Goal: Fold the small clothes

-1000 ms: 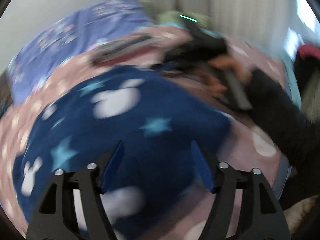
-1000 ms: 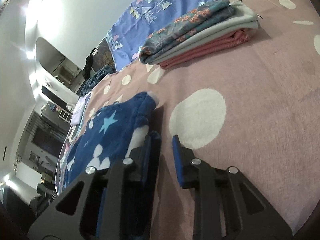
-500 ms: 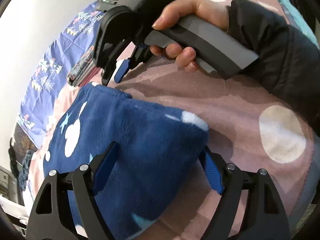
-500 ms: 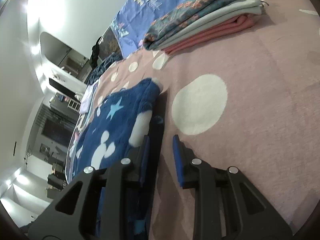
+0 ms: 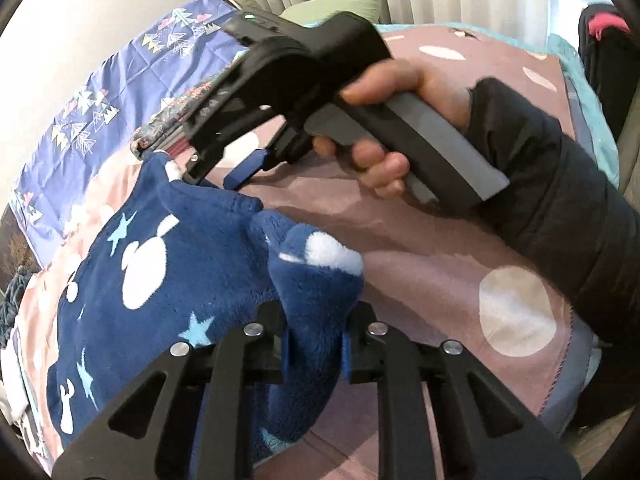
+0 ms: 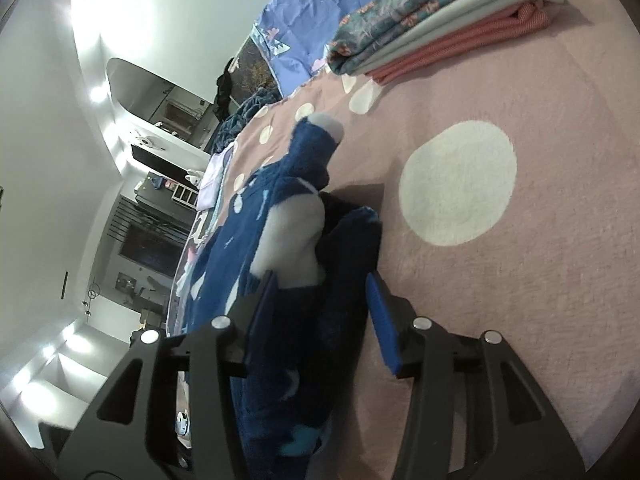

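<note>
Left wrist: two grippers, left gripper [image 5: 314, 354] closing on one fleece garment [image 5: 168, 280].

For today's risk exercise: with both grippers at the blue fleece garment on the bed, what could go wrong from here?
1. The left gripper is closing on a thick bunch of the blue fleece garment; it may catch extra layers.
2. The right gripper is opening with fleece between its jaws; that corner may drop and the fold go crooked.

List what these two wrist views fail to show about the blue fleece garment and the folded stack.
- Blue fleece garment: its kind and full outline; both views cut it off behind the gripper frames.
- Folded stack: left wrist view, mostly hidden by the right gripper; right wrist view cuts off its far end.
</note>
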{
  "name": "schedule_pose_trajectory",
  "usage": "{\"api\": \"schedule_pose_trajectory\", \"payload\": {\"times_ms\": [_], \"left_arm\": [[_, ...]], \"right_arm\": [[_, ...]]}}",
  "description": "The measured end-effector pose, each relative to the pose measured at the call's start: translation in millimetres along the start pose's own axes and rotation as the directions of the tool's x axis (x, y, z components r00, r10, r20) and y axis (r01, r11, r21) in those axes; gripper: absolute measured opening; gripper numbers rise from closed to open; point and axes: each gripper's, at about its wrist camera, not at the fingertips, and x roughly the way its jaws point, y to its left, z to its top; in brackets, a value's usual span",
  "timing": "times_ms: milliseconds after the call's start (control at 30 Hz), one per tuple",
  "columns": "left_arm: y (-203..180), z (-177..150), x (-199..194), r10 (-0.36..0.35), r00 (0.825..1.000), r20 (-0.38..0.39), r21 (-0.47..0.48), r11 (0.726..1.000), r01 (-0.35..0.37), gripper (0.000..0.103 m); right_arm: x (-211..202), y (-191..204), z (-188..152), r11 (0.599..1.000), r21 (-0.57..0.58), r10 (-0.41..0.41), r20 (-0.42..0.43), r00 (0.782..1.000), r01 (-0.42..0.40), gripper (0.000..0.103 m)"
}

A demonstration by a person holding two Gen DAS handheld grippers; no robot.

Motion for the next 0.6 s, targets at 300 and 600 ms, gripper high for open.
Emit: {"api": "schedule_pose_trajectory", "payload": {"times_ms": [300, 600], "left_arm": [[-1, -4, 9, -0.041, 0.999, -0.001, -0.036, 0.999, 0.04, 0.021], [-6, -12, 12, -0.062, 0.998, 0.011, -0.048, 0.997, 0.063, 0.026]], "right_arm": [[-5, -29, 10, 0.941, 0.17, 0.288, 0.053, 0.956, -0.293, 0.064], [29, 33, -1, 0.98, -0.081, -0.186, -0.055, 0.981, 0.181, 0.071]]}}
